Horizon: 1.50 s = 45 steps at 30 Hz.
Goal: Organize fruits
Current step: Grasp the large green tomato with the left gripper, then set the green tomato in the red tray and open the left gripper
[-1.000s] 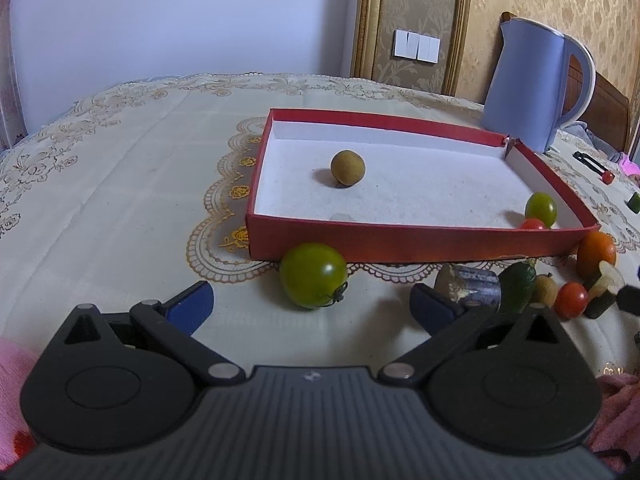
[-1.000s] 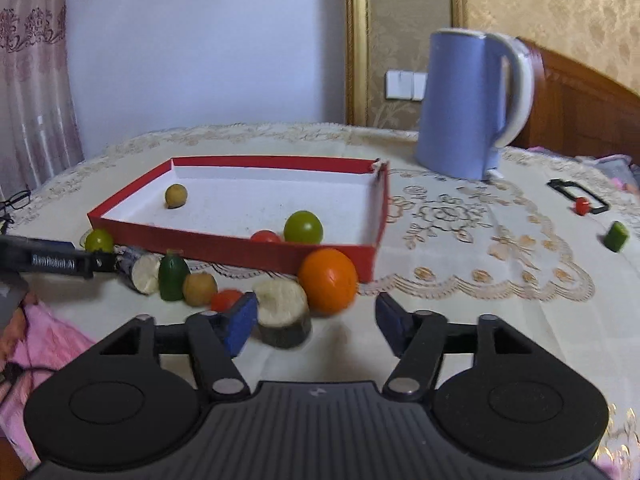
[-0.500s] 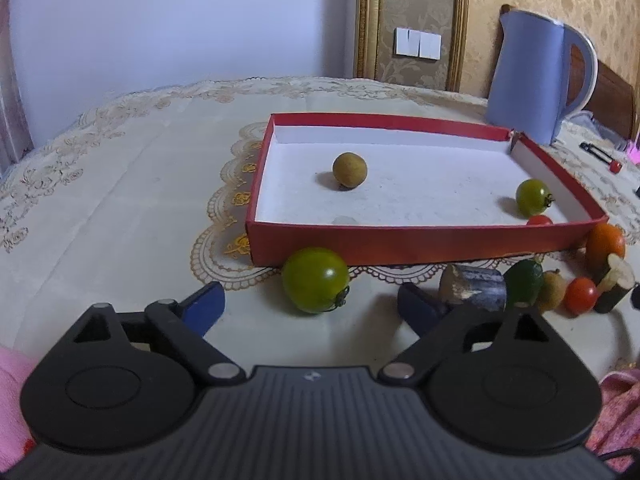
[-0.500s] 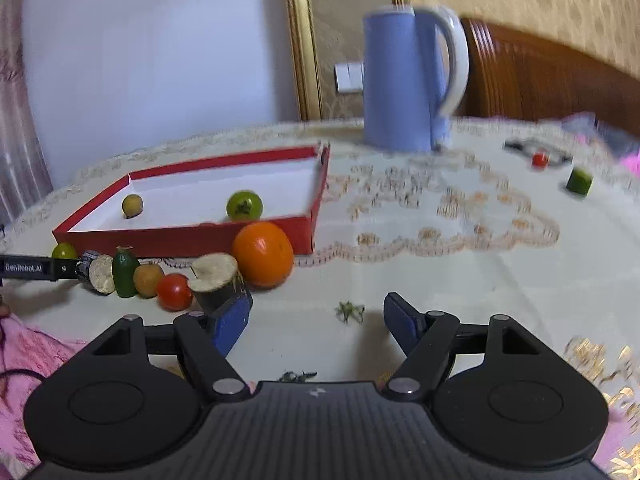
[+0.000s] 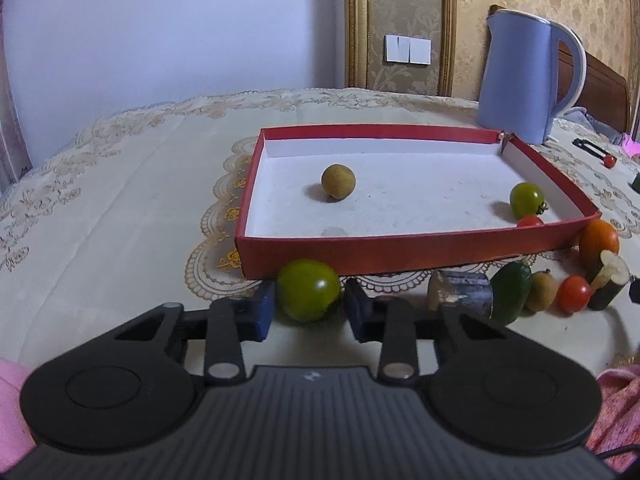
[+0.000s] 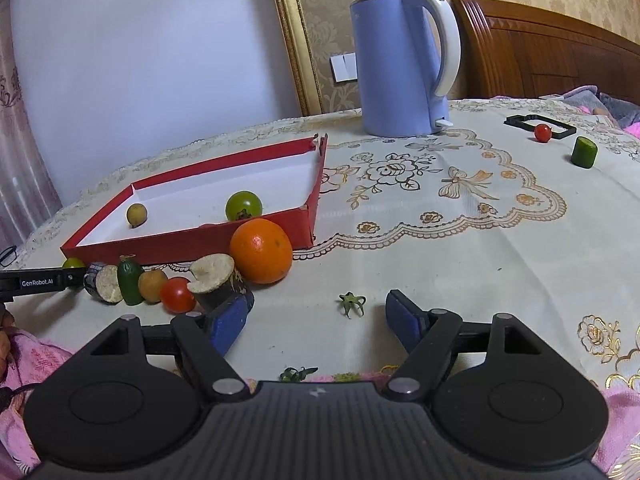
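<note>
left gripper (image 5: pixel 308 312) blue pads closed against round green tomato (image 5: pixel 308 295) on the cloth | shallow red cardboard tray (image 5: pixel 400 252) just beyond it | right gripper (image 6: pixel 316 322) spread wide, nothing held | round orange fruit (image 6: pixel 261 251) ahead-left

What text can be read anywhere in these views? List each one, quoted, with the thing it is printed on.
"GenRobot.AI": white lettering on the black side of the left claw, seen from the right wrist view.

The small pale emblems on the ribbed black bodies of both claws are marks, not readable words.

Nothing legible shows on the blue kettle, the red tray or the wall switches.
</note>
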Each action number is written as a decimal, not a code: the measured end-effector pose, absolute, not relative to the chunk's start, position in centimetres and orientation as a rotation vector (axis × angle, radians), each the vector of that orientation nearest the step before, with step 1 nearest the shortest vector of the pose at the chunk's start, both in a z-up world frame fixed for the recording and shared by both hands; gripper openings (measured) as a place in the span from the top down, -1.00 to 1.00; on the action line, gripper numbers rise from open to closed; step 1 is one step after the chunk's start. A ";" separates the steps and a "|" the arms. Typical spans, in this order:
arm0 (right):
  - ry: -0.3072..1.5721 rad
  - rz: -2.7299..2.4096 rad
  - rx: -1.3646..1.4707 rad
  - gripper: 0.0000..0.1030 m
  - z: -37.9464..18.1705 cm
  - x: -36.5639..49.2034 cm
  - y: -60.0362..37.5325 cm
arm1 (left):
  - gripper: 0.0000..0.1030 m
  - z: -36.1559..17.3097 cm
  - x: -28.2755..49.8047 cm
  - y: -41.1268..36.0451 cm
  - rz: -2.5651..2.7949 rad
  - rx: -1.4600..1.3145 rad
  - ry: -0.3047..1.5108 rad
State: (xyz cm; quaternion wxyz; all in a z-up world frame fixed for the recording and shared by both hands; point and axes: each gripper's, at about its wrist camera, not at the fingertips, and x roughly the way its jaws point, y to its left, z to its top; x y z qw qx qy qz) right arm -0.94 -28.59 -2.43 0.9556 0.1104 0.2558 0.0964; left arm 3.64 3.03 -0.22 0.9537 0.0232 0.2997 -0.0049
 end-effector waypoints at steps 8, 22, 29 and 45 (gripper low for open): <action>0.519 0.198 0.228 -0.48 -2.4 -0.9 -28.7 | 0.41 1.4 3.0 3.2 -0.043 0.006 0.588; 0.518 0.200 0.231 -0.49 -2.5 -0.9 -28.7 | 0.41 3.1 9.4 3.6 0.043 -0.022 0.548; 0.518 0.201 0.233 -0.49 -2.5 -0.9 -28.7 | 0.41 1.4 12.5 3.4 0.075 0.019 0.610; 0.517 0.203 0.238 -0.49 -2.5 -0.9 -28.8 | 0.14 1.3 10.7 3.3 0.029 0.008 0.620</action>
